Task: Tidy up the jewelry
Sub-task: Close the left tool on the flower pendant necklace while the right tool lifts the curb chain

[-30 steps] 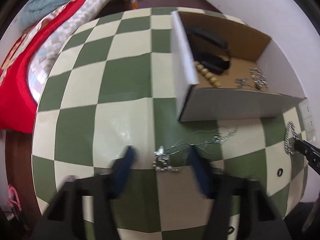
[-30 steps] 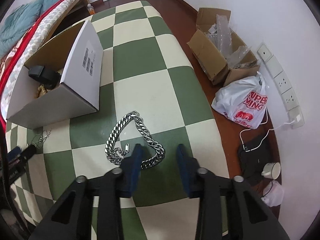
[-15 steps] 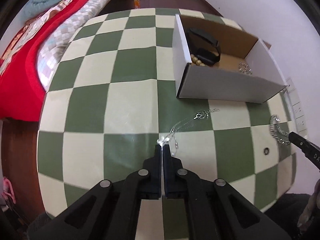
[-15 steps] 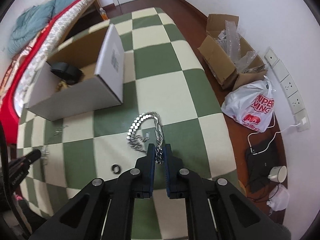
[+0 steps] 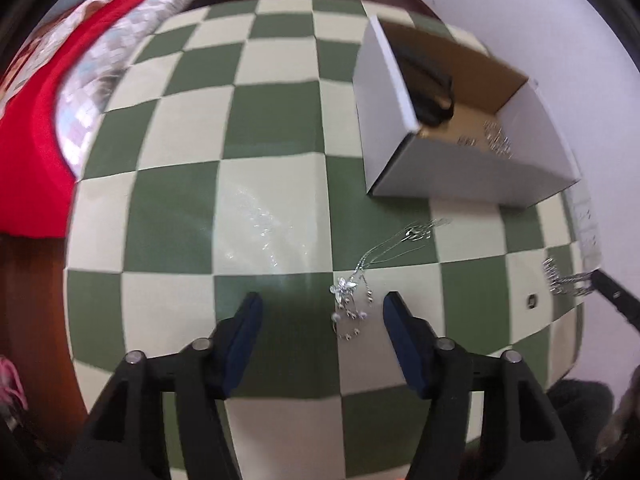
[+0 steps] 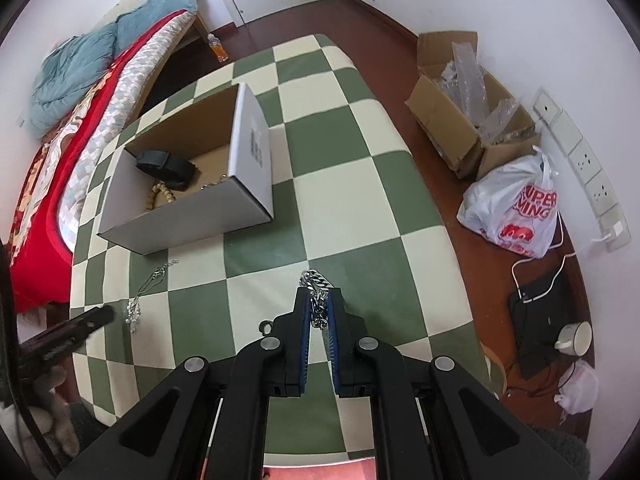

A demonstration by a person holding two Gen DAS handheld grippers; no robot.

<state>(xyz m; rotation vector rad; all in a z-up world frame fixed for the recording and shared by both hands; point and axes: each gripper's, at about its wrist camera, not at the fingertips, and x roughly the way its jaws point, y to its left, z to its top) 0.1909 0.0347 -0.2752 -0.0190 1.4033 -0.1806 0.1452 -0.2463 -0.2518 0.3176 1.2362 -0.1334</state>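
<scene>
- The left gripper [image 5: 322, 308] hovers low over the green-and-cream checkered worktop [image 5: 272, 128], its blue-padded fingers [image 5: 243, 332] spread wide and holding nothing.
- A thin silver necklace with a flower pendant [image 5: 347, 289] lies on the worktop between those fingers, its fine chain trailing toward the box.
- The right gripper [image 6: 318, 304] has its fingers [image 6: 305, 312] pinched narrow on a chunky silver curb-link chain [image 6: 317, 282], which bunches at the tips.
- An open white cardboard box [image 6: 256, 160] stands on the worktop, well apart from both grippers, holding a black strap [image 6: 166, 164], wooden beads [image 6: 160, 196] and some silver pieces.
- A small dark ring [image 5: 531, 301] lies on the worktop near the right gripper.
</scene>
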